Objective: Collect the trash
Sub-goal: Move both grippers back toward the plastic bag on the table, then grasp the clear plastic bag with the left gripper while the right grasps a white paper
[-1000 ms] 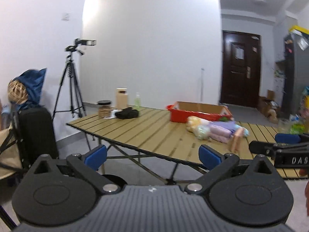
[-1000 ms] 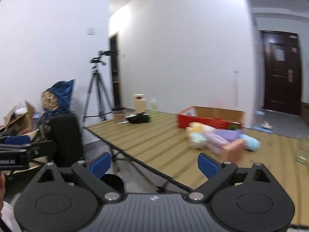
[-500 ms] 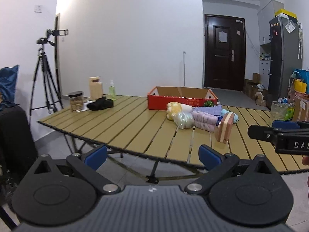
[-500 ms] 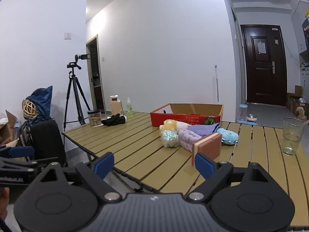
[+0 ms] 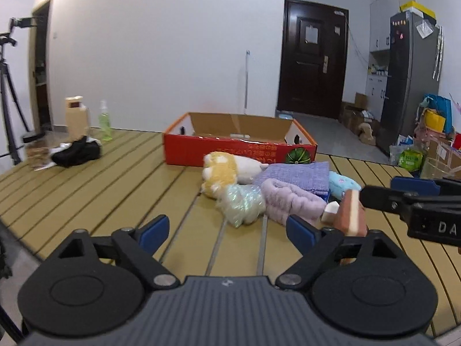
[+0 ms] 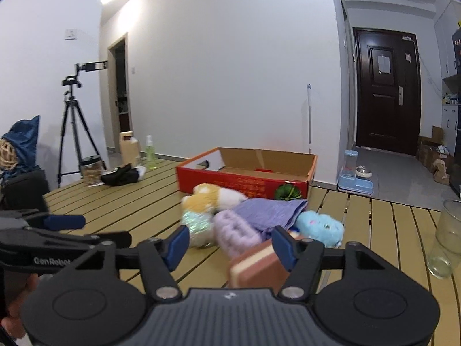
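Observation:
A pile lies mid-table: a yellow-and-white plush (image 5: 224,170) (image 6: 206,197), a shiny crumpled bag (image 5: 243,206) (image 6: 198,225), a fluffy lilac roll (image 5: 291,201) (image 6: 236,230), a purple cloth (image 5: 299,173) (image 6: 268,213), a light-blue plush (image 5: 343,183) (image 6: 321,227) and a brown-and-cream sponge block (image 5: 353,216) (image 6: 259,266). An open red cardboard box (image 5: 239,141) (image 6: 247,173) stands behind it. My left gripper (image 5: 227,230) is open and empty, short of the pile. My right gripper (image 6: 230,245) is open and empty, just before the sponge block.
On the slatted wooden table (image 5: 100,178), at the far left: a black cloth (image 5: 76,154), a beige container (image 5: 76,118), a green spray bottle (image 5: 105,122) and a jar (image 6: 92,168). A drinking glass (image 6: 446,239) stands at the right. A tripod (image 6: 73,124) stands beyond the table.
Both grippers have swung right and moved forward over the table, close to the pile. Both stay open.

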